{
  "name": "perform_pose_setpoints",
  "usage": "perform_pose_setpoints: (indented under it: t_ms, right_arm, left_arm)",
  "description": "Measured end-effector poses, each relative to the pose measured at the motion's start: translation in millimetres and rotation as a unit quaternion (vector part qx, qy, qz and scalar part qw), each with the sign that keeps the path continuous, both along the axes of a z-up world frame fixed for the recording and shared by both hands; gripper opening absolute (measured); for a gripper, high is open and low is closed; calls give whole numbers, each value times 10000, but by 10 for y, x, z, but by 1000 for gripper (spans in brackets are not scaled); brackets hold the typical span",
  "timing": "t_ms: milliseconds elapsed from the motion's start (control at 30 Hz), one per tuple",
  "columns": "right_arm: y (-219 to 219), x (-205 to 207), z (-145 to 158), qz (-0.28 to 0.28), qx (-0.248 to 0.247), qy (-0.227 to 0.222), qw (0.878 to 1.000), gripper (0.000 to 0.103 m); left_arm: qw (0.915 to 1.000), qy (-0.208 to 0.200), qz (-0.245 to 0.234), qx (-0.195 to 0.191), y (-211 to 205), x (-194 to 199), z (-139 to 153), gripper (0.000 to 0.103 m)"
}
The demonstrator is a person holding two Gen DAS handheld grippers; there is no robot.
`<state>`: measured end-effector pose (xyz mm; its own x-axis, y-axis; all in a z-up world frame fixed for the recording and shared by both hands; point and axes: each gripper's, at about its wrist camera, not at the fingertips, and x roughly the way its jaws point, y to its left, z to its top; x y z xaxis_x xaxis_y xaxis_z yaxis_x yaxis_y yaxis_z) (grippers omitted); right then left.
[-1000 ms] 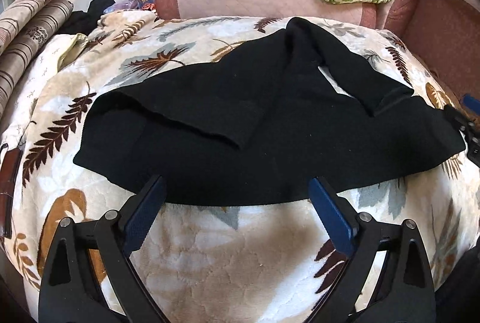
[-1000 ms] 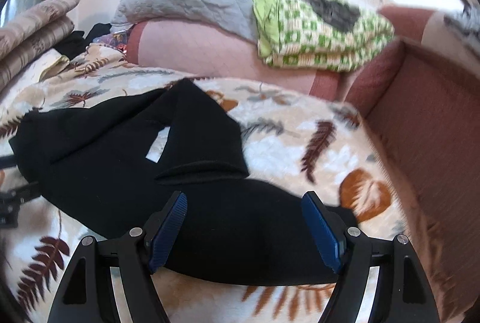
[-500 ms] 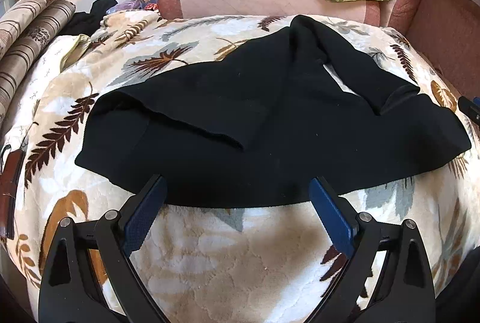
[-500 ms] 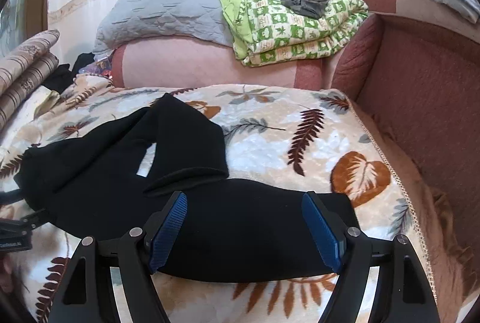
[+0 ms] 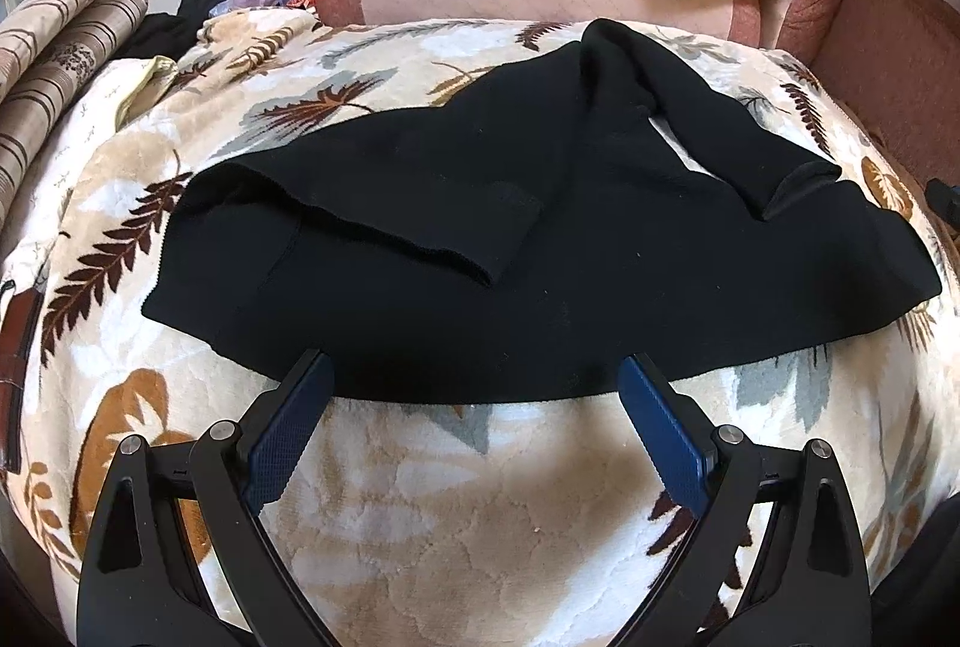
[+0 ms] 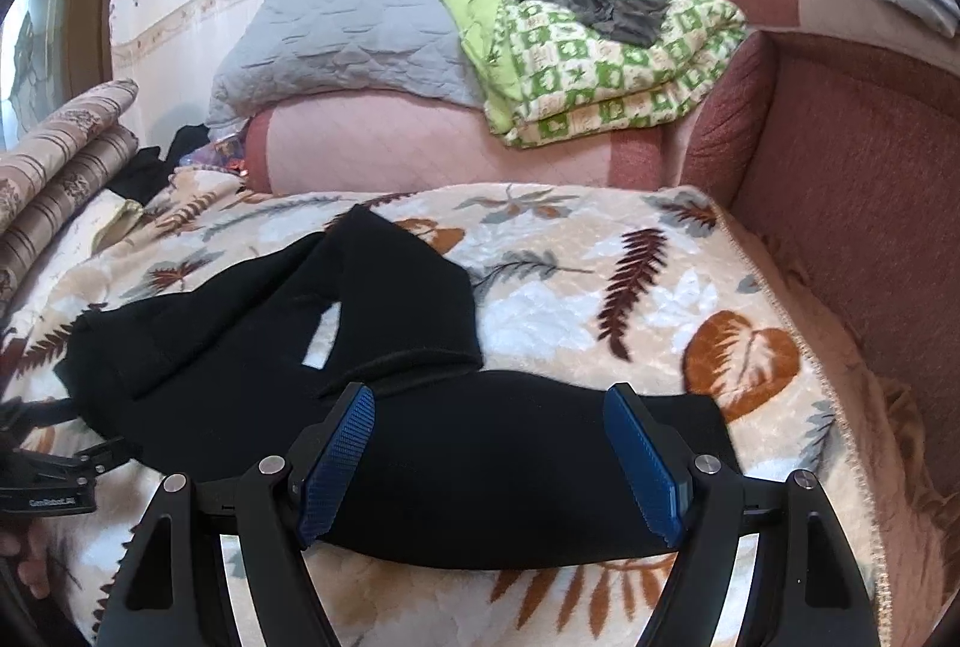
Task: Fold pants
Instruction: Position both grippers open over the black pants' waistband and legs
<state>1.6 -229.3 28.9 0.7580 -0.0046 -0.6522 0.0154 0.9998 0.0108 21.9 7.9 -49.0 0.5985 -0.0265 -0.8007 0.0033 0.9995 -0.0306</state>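
1. Black pants (image 5: 540,251): one pair, lying across a leaf-patterned blanket (image 5: 480,515) on a bed or sofa. Partly folded and untidy: one leg runs along the near edge, another portion is doubled back over it toward the far side, and a small patch of blanket shows through between the layers.
2. Handling, by judgement: soft knit, light, limp. It will sag and drape when lifted, will hold no shape, and may drag on the plush blanket. Not fragile.
3. Where to take hold, by judgement: the near long edge, or the leg end lying to the right in the right wrist view (image 6: 690,425). Pinch through all layers at an edge or corner so the fold carries over together.
4. Left gripper (image 5: 474,383): fingers spread wide, holding nothing. The blue pads (image 5: 288,443) hang just at the near edge of the pants. Whether they touch the cloth cannot be told.
5. Right gripper (image 6: 489,419): fingers spread wide, empty, poised over the leg at its right end. Contact with the cloth cannot be told.
6. Surroundings: grey quilted pillow (image 6: 354,35), green patterned folded blanket (image 6: 600,59) on a pink bolster (image 6: 432,143), and a reddish upholstered side (image 6: 852,179) to the right.
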Motion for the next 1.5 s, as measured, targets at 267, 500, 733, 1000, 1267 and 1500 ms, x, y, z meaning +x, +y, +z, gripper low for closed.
perform_pose_setpoints:
  t_ms: [267,500,733,1000,1267,1500]
  right_arm:
    - [8,76,-148,15,-145,261,9996,77]
    - [11,44,-106,78,-227,158,9996,77]
    - [10,22,-55,103,-173,105,9997,77]
    - [21,18,-34,109,-164,145,9997,77]
    - [18,16,-41,46,-216,205,9995,77]
    - [-30,32,-73,-50,-189,320,9993,77]
  left_arm:
    - [9975,568,8,-420,67,88,-165,97]
    - [9973,632,-34,-386,73,67,-147,97]
    - [9984,537,-120,110,19,45,-163,97]
    - [9991,-181,84,382,55,-54,40,97]
    - [9985,-440,87,329,112,-74,180,97]
    - [9988,-429,54,248,88,-79,176,97]
